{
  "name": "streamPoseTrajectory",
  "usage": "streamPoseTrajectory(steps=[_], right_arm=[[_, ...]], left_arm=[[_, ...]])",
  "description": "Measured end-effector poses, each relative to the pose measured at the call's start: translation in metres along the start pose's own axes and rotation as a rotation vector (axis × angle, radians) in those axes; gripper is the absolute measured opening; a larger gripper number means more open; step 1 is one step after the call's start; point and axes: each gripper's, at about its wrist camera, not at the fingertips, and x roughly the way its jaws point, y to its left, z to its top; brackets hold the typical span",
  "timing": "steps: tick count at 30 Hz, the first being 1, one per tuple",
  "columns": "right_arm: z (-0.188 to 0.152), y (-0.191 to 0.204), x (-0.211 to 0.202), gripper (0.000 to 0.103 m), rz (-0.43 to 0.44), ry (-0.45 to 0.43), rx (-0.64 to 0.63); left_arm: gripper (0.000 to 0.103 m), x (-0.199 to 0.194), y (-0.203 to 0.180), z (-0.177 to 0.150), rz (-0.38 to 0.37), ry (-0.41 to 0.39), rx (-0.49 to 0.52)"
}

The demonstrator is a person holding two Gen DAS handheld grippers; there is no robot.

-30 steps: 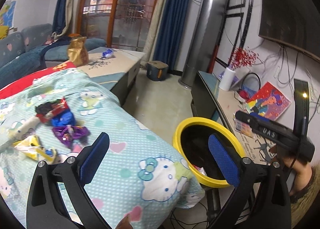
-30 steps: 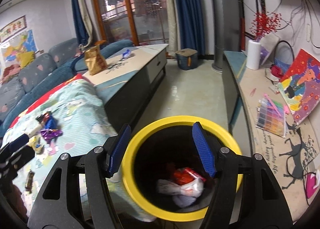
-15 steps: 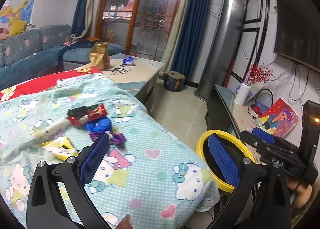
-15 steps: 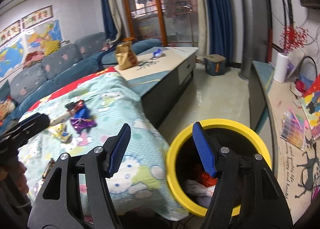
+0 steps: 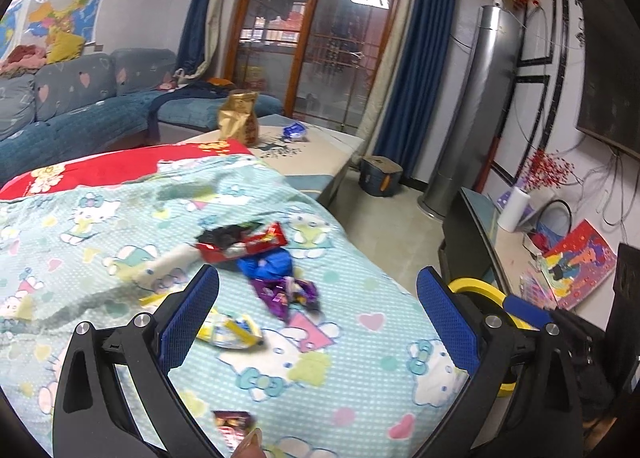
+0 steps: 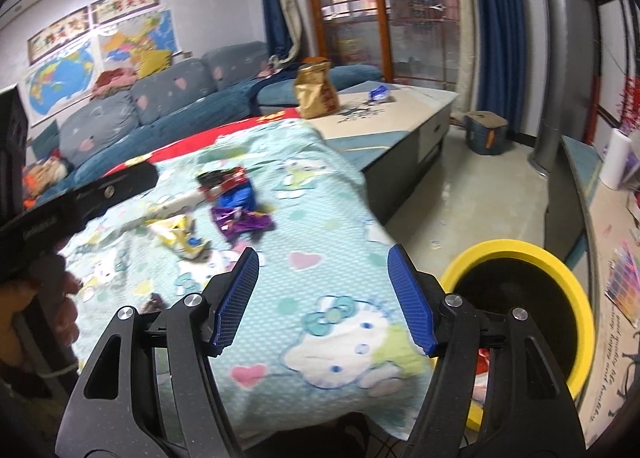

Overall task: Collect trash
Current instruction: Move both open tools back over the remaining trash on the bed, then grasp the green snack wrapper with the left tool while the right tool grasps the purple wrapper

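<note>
Several wrappers lie on a cartoon-cat blanket [image 5: 344,346]: a red and black one [image 5: 244,242], a blue one [image 5: 266,264], a purple one [image 5: 286,294] and a yellow one [image 5: 228,332]. They also show in the right wrist view: purple [image 6: 242,223], yellow [image 6: 178,238]. A small red wrapper [image 5: 232,424] lies close to my left gripper [image 5: 318,314], which is open and empty above the blanket. My right gripper [image 6: 323,294] is open and empty, over the blanket's edge. The yellow-rimmed black bin [image 6: 532,298] stands on the floor to the right, with trash inside.
A low table [image 6: 400,114] behind the blanket holds a gold bag [image 6: 316,90] and a blue wrapper [image 6: 378,92]. A blue sofa [image 5: 80,114] is at left. A TV bench [image 6: 608,218] with papers runs along the right. Bare floor [image 6: 488,194] lies between.
Both grippers have swung left, away from the bin and toward the wrappers on the blanket. The bin has shifted to the right edge of both views. Both stay open.
</note>
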Motion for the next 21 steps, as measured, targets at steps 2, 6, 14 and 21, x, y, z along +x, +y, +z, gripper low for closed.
streamPoseTrajectory(steps=[2,6,14,21], right_arm=[[0.001,0.009,0.006,0.059,0.019,0.007,-0.013],[0.006,0.022,0.019,0.059,0.048,0.024,-0.027],[0.015,0.042,0.054,0.059,0.098,0.07,-0.029],[0.023,0.051,0.086,0.059,0.124,0.114,-0.013]], left_arm=[[0.096,0.0,0.01,0.004,0.016,-0.004,-0.013],[0.096,0.004,0.033,0.011,0.057,-0.006,-0.03],[0.096,0.026,0.081,0.027,0.111,0.037,-0.074],[0.095,0.056,0.101,0.035,0.079,0.101,-0.109]])
